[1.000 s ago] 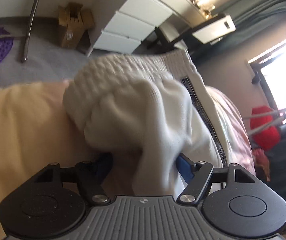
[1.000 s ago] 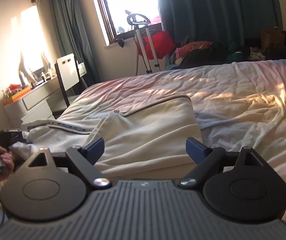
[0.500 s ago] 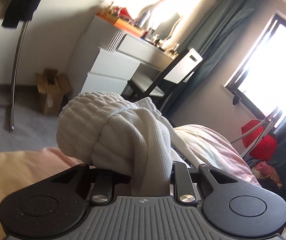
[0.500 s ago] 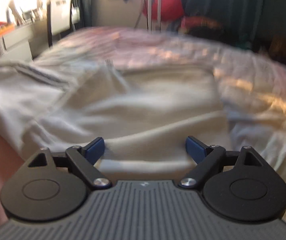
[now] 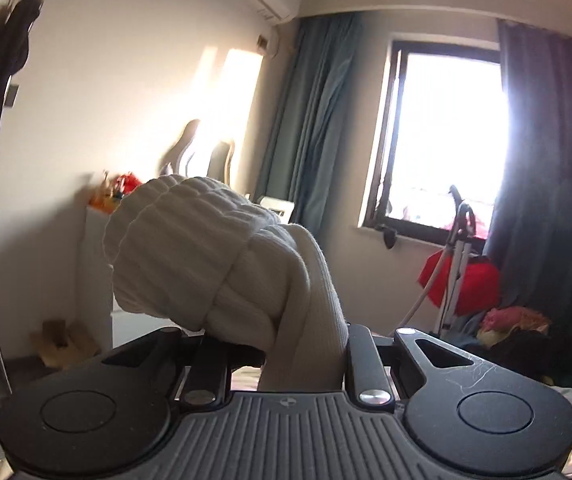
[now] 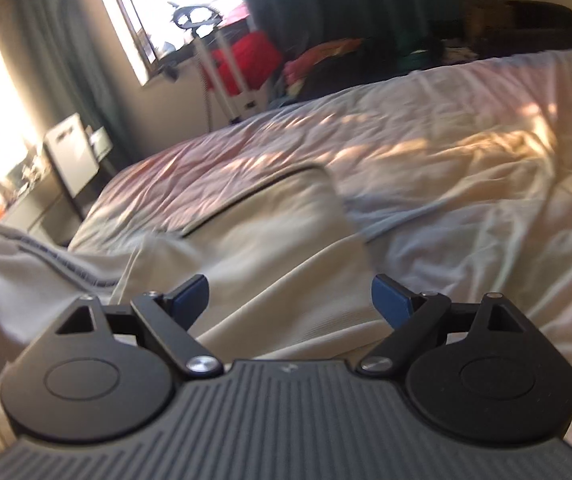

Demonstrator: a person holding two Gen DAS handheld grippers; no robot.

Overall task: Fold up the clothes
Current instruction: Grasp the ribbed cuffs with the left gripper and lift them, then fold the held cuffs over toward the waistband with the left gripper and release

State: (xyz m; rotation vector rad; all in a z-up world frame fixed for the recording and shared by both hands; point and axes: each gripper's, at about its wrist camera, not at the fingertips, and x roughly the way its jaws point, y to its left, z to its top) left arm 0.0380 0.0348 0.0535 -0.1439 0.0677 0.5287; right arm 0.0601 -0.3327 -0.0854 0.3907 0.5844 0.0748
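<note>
Clothes: ribbed cuff [image 5: 205,256] clamped in closing left gripper [image 5: 286,356]; carry across taut; right gripper [image 6: 290,300] gaping, empty, to pin cream garment [image 6: 269,264].

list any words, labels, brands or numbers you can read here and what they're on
No text can be read in either view.
Small round emblem on the left tool's grey body: too small to read.
The same emblem on the right tool's body: blurred.
Dark patterned stripe on the white garment: any lettering is too blurred to tell.
</note>
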